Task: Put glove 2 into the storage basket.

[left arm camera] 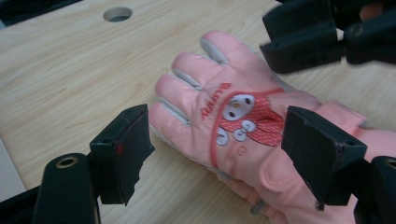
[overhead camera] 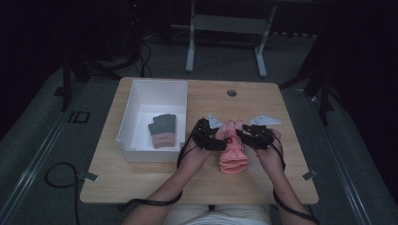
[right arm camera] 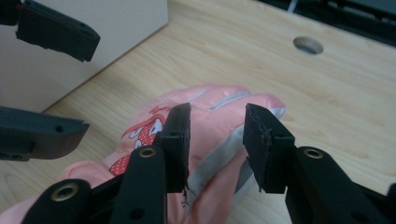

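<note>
The pink glove (overhead camera: pixel 233 150) lies flat on the counter (overhead camera: pixel 141 173) just in front of the person, its fingers pointing to twelve o'clock and its cuff toward six, the cartoon patch facing up; lying spread like that it offers both long edges to be taken at once. The left gripper (left arm camera: pixel 217 154) comes in from nine o'clock and straddles the glove's palm, its jaws parted with the glove between them but the pads not pressing on it, so I'd judge it is lining up for a pinch rather than holding anything. The right gripper (right arm camera: pixel 217 140) sits at the three o'clock edge, its jaws a little apart over the grey-trimmed side of the glove; they look open around the fabric, not clamped. Working from both sides probably keeps the soft thing from bunching when it is lifted. Out at nine o'clock stands the white bin (overhead camera: pixel 136 101), with a grey glove (overhead camera: pixel 163 131) with a pink cuff already lying in it, which suggests the pink one is bound there too. A round hole (overhead camera: pixel 232 93) in the counter sits at twelve o'clock.
</note>
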Demonstrator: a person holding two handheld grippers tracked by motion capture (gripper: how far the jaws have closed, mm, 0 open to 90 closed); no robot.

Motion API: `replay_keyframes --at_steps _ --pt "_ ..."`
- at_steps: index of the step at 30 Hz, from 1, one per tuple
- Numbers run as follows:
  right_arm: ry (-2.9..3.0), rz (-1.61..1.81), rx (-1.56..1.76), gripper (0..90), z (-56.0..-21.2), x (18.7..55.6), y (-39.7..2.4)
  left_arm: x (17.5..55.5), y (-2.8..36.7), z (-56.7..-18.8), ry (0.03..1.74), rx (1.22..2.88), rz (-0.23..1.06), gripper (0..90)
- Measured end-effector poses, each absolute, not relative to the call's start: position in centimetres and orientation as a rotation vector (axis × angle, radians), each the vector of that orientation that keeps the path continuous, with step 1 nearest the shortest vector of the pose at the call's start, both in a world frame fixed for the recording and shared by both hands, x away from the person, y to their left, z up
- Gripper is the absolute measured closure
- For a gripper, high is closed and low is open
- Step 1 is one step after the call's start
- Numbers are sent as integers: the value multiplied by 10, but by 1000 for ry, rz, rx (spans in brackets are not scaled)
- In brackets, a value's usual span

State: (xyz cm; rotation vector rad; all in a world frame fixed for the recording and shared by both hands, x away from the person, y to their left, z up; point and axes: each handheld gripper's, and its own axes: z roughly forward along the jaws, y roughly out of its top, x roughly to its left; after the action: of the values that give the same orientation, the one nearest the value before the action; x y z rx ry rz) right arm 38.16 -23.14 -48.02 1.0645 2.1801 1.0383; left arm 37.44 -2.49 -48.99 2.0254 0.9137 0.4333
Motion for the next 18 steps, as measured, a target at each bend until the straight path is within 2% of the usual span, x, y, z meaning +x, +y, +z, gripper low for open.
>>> replay_keyframes --at_steps 3,4,6,7,10,16,18 --pt "2191 1023 1084 565 -484 383 -229 380 -26 -494 934 2032 389 235" --pt "2207 979 1101 513 -490 383 -228 386 -29 -501 959 2049 341 235" --pt "2211 963 1109 499 -493 383 -229 388 -32 -506 967 2069 364 235" --pt "2231 917 1138 457 -500 385 -235 392 -35 -515 998 2097 380 212" --pt "2261 898 1174 417 -508 387 -242 401 -34 -529 1050 2101 265 209" --pt "2325 901 1211 405 -523 397 -244 419 -36 -547 1096 2111 115 211" --pt "2347 918 1239 416 -526 400 -245 424 -38 -550 1085 2116 70 240"
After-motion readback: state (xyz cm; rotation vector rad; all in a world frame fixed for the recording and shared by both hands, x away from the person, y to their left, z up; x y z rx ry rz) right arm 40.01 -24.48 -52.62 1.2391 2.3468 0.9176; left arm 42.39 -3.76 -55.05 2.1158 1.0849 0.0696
